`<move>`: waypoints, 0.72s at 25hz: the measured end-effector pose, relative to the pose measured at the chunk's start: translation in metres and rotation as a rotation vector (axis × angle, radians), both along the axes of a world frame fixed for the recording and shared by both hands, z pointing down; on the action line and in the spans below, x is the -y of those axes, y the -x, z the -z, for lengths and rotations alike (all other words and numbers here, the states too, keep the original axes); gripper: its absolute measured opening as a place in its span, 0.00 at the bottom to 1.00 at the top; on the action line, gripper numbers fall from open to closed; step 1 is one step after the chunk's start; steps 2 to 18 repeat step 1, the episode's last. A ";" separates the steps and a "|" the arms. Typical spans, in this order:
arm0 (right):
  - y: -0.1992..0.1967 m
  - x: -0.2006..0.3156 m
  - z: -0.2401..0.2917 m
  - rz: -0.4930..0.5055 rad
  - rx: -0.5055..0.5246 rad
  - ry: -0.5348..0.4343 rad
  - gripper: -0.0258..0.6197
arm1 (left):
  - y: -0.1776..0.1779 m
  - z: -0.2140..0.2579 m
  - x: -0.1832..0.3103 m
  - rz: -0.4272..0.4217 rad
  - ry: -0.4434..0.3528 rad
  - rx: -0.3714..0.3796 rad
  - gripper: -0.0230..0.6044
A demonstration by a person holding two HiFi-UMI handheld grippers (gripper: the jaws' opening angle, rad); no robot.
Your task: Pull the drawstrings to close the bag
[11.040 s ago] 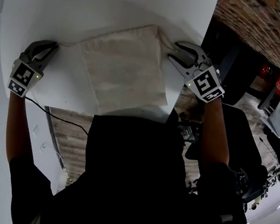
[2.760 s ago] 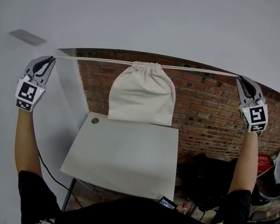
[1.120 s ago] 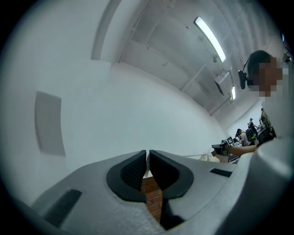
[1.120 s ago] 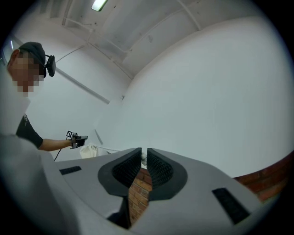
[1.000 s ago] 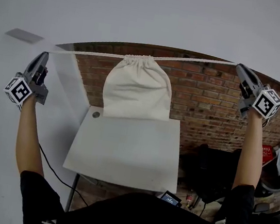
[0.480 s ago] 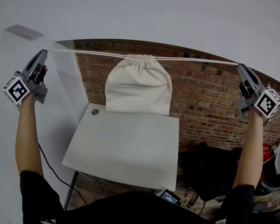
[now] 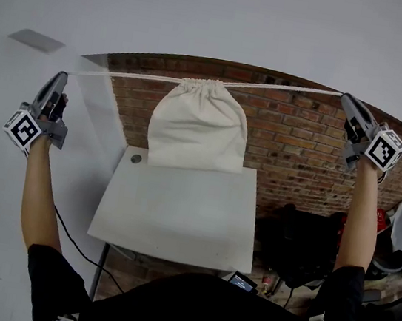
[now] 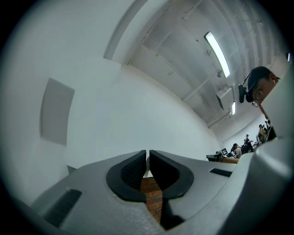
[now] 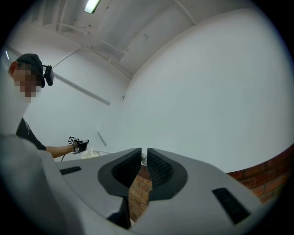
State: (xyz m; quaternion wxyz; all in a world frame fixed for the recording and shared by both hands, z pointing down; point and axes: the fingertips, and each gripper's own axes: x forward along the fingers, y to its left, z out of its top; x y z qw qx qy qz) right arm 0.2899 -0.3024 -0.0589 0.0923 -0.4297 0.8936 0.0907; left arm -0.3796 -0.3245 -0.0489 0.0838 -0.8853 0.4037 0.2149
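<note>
A cream cloth bag (image 7: 198, 127) hangs in the air above the white table (image 7: 178, 212), its mouth gathered tight. A white drawstring (image 7: 127, 75) runs taut from the bag's top out to both sides. My left gripper (image 7: 63, 77) is raised at the left and shut on the left cord end; a bit of cord (image 8: 147, 165) shows between its pads. My right gripper (image 7: 346, 98) is raised at the right, shut on the right drawstring (image 7: 286, 89). In the right gripper view, cord (image 9: 144, 157) sits between the pads, with the bag (image 9: 93, 152) far off.
A brick wall (image 7: 293, 147) stands behind the table, with a plain white wall above it. Dark bags and clutter (image 7: 300, 246) lie on the floor to the table's right. A black cable (image 7: 73, 238) hangs at the table's left.
Eleven seconds ago the bag lay flat on the table between the grippers; now it hangs lifted on the taut cord, mouth cinched. Over the last second, hardly anything has moved.
</note>
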 end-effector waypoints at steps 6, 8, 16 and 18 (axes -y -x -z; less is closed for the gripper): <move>-0.006 0.005 0.003 0.000 0.004 0.004 0.11 | -0.005 0.005 0.004 0.006 0.000 0.007 0.09; -0.006 0.005 0.003 0.000 0.004 0.004 0.11 | -0.005 0.005 0.004 0.006 0.000 0.007 0.09; -0.006 0.005 0.003 0.000 0.004 0.004 0.11 | -0.005 0.005 0.004 0.006 0.000 0.007 0.09; -0.006 0.005 0.003 0.000 0.004 0.004 0.11 | -0.005 0.005 0.004 0.006 0.000 0.007 0.09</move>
